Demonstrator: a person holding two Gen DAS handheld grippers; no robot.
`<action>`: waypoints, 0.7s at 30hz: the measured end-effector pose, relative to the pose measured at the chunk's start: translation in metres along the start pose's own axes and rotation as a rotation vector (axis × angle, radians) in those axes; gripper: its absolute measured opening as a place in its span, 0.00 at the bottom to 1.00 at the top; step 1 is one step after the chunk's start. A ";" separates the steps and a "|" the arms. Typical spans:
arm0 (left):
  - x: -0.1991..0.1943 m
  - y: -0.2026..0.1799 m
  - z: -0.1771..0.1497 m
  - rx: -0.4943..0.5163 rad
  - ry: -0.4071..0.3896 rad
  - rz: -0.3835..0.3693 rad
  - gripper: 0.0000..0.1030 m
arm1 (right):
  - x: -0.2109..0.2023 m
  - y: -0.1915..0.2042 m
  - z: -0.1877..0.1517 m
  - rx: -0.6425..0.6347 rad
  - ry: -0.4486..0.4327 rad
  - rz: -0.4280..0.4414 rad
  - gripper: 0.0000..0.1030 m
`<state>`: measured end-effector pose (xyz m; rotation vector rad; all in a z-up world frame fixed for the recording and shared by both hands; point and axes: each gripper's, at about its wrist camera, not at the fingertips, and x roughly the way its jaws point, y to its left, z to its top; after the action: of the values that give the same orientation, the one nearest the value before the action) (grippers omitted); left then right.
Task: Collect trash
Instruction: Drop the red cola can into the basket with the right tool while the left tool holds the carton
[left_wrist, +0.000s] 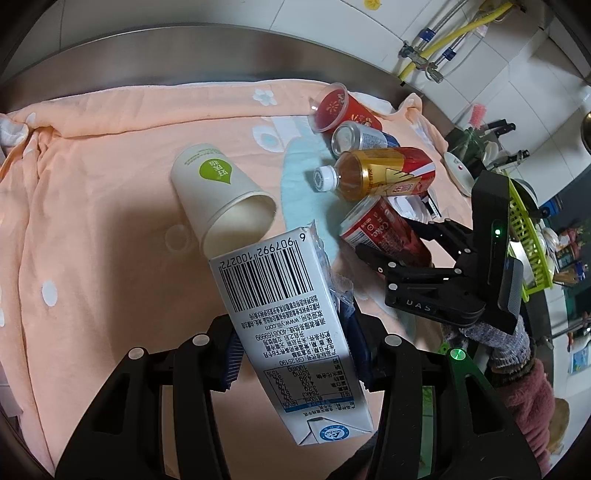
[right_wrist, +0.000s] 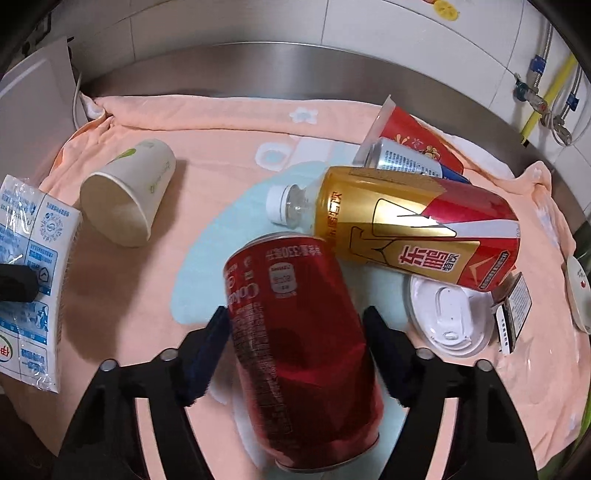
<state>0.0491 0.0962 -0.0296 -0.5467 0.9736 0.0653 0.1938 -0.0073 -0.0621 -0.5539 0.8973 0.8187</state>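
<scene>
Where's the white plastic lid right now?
In the right wrist view the white plastic lid lies flat on the peach cloth, low on the right, partly under the gold-and-red bottle and right of the red cola can.

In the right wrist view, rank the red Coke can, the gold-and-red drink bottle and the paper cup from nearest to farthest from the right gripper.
1. Red Coke can: between the right gripper fingers.
2. Gold-and-red drink bottle: just beyond, right.
3. Paper cup: far left, on its side.

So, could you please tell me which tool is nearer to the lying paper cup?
Left. The left tool holds a milk carton whose top nearly touches the paper cup; the right tool grips a red can farther away.
</scene>
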 end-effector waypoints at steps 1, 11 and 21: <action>-0.001 -0.001 0.000 0.003 -0.003 -0.001 0.46 | -0.001 0.000 0.000 0.001 0.000 -0.001 0.67; 0.000 -0.024 -0.001 0.055 -0.002 -0.049 0.46 | -0.060 -0.019 -0.030 0.201 -0.114 0.037 0.65; 0.023 -0.097 -0.013 0.200 0.058 -0.162 0.46 | -0.166 -0.087 -0.157 0.474 -0.169 -0.147 0.65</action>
<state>0.0800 0.0023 -0.0138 -0.4426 0.9771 -0.1918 0.1317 -0.2340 0.0048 -0.1300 0.8465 0.4863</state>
